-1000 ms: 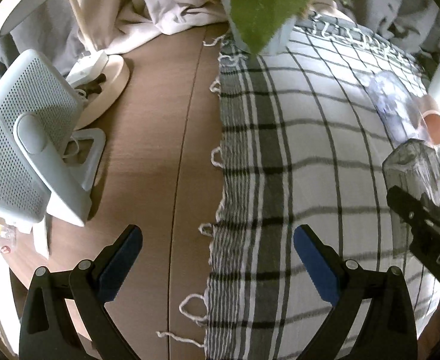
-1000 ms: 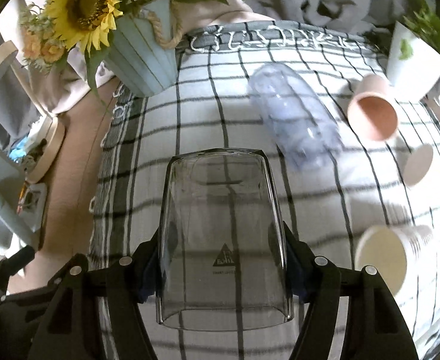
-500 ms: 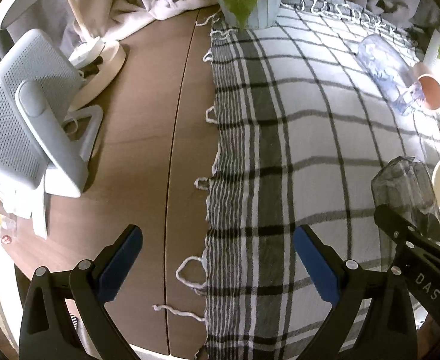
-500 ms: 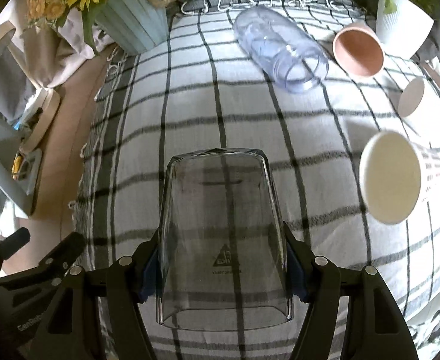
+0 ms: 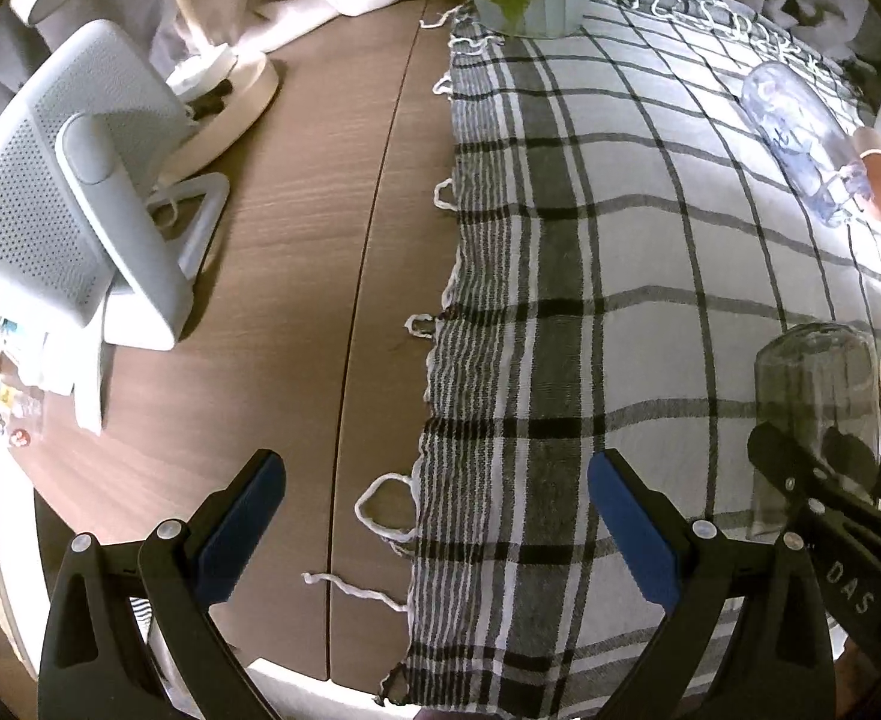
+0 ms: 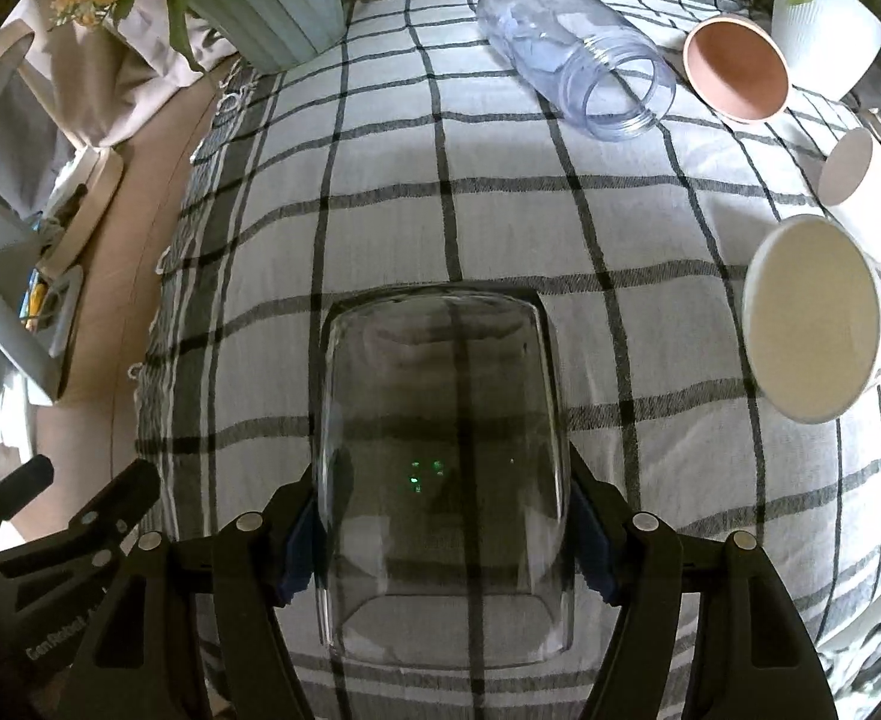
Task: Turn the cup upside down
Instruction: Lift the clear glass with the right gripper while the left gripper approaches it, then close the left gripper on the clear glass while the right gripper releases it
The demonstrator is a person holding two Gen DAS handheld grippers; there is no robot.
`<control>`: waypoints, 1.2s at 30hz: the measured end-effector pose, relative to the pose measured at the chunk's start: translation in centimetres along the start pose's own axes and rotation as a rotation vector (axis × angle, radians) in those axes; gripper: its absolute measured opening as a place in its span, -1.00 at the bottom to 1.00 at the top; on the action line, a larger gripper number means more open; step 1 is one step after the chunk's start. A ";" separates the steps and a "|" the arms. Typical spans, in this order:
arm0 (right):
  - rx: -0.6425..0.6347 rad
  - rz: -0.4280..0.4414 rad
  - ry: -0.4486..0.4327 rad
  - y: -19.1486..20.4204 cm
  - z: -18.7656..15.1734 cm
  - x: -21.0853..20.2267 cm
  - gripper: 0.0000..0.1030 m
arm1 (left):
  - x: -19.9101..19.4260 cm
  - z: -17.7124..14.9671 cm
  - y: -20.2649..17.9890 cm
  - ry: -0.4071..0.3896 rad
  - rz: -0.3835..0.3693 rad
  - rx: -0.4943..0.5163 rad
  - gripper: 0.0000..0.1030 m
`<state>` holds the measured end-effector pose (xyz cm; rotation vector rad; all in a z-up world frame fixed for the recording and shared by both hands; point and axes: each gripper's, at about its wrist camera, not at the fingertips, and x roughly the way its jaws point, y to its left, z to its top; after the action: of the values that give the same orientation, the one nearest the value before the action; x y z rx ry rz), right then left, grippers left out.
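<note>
A clear glass cup (image 6: 443, 468) is held between the blue pads of my right gripper (image 6: 443, 534), which is shut on it. The cup's closed base points away from the camera over the checked cloth (image 6: 500, 210). In the left wrist view the same cup (image 5: 815, 414) shows at the far right in the right gripper's black fingers (image 5: 800, 480), low over the cloth (image 5: 590, 240); whether it touches the cloth I cannot tell. My left gripper (image 5: 434, 516) is open and empty above the cloth's fringed left edge.
On the cloth lie a clear plastic jar (image 6: 572, 72), a pink cup (image 6: 734, 69), a white paper cup (image 6: 812, 318) and a small white cup (image 6: 848, 165). A blue flower pot (image 6: 272, 0) stands at the back. A white fan (image 5: 68, 198) and lamp base (image 5: 224, 90) stand on the wooden table (image 5: 296, 300).
My right gripper has tilted down and drawn back towards the near edge with the cup, bringing it lower over the cloth. The left gripper has drawn back too, still open.
</note>
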<state>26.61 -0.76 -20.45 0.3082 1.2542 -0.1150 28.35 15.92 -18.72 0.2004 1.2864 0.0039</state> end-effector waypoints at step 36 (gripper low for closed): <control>0.198 0.003 -0.306 -12.2 -1.3 -13.3 0.56 | -5.6 2.3 -13.7 0.002 -0.183 0.167 0.99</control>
<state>18.13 -13.10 -10.23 0.4462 0.9397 -0.2745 27.47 1.46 -14.82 0.2249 1.3041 -0.2608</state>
